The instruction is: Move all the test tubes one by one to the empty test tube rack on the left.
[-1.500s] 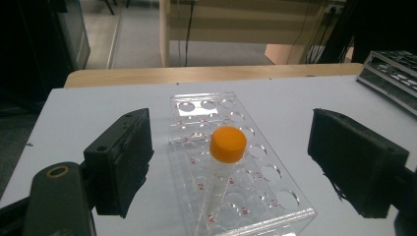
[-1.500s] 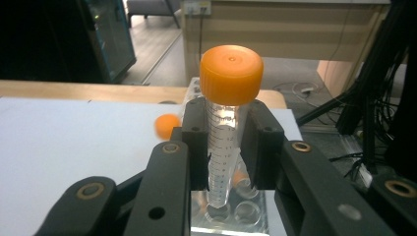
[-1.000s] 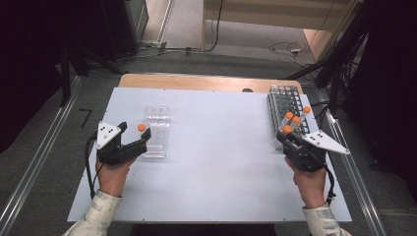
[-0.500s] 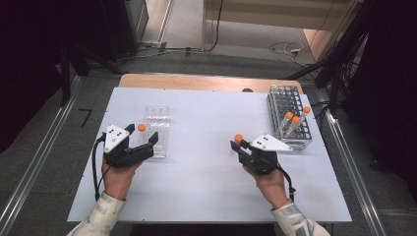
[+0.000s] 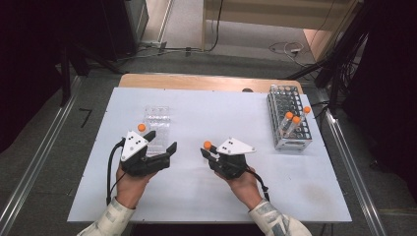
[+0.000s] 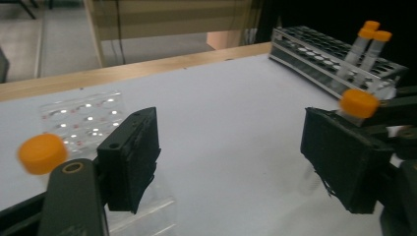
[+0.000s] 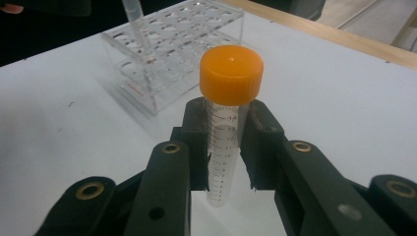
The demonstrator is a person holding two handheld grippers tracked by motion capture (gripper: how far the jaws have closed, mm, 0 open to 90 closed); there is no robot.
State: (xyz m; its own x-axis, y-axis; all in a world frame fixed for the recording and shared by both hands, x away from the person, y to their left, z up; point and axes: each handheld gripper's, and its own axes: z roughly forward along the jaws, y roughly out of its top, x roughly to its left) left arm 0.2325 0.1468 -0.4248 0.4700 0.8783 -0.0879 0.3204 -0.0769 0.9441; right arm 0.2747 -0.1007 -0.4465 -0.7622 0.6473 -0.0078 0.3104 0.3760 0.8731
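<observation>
In the lower middle of the high view, the right gripper [image 5: 208,151] carries a tube [image 7: 225,142] with an orange cap [image 7: 231,73] over the white worktop [image 5: 221,118], between the clear rack [image 5: 156,125] at the left and the metal rack [image 5: 287,118] at the upper right. The tube looks light, stiff and smooth, likely slippery plastic; the best hold is on the barrel just below the cap, where the right fingers [image 7: 263,132] pinch it now. The left gripper [image 5: 160,142] sits beside the clear rack; its fingers [image 6: 133,157] stand apart with nothing between them and have just been closing somewhat.
</observation>
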